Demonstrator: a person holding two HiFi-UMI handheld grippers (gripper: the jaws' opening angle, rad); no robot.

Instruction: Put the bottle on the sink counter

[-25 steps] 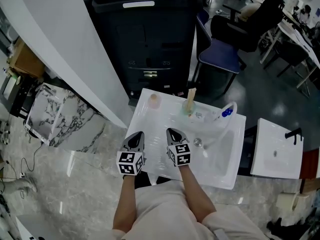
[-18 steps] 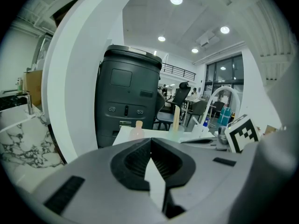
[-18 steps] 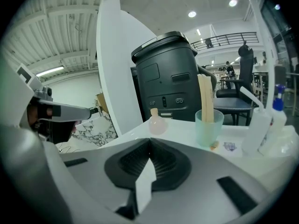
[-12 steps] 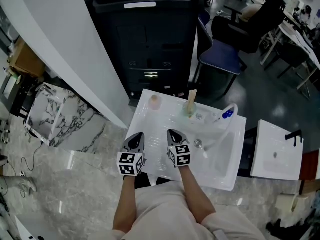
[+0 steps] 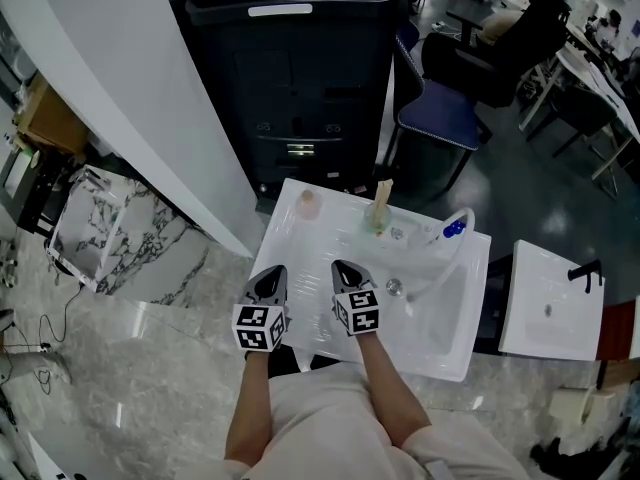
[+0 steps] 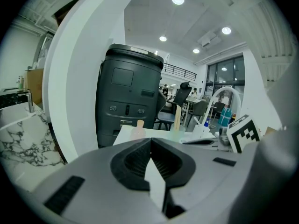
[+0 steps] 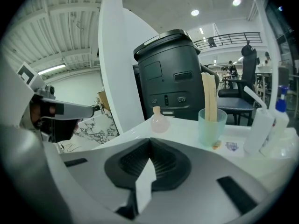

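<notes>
jaws are sitting closed and empty on both tools. in the head view we are holding the left gripper [image 5: 272, 272] and right gripper [image 5: 345, 267] over the bench's [image 5: 292, 236] near edge, while the bottle [image 5: 308, 200] is standing at its far corner. in the left gripper view nothing is being gripped. in the right gripper view likewise, with the bottle [image 7: 159, 121] standing apart ahead, so we are judging the placing done.

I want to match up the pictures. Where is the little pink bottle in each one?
Head view: the pink bottle stands at the far left corner of the white sink counter.
Left gripper view: the pink bottle is low in the middle.
Right gripper view: the pink bottle is near the middle.
Shared landmark: the green cup, to the bottle's right in every view.
</notes>
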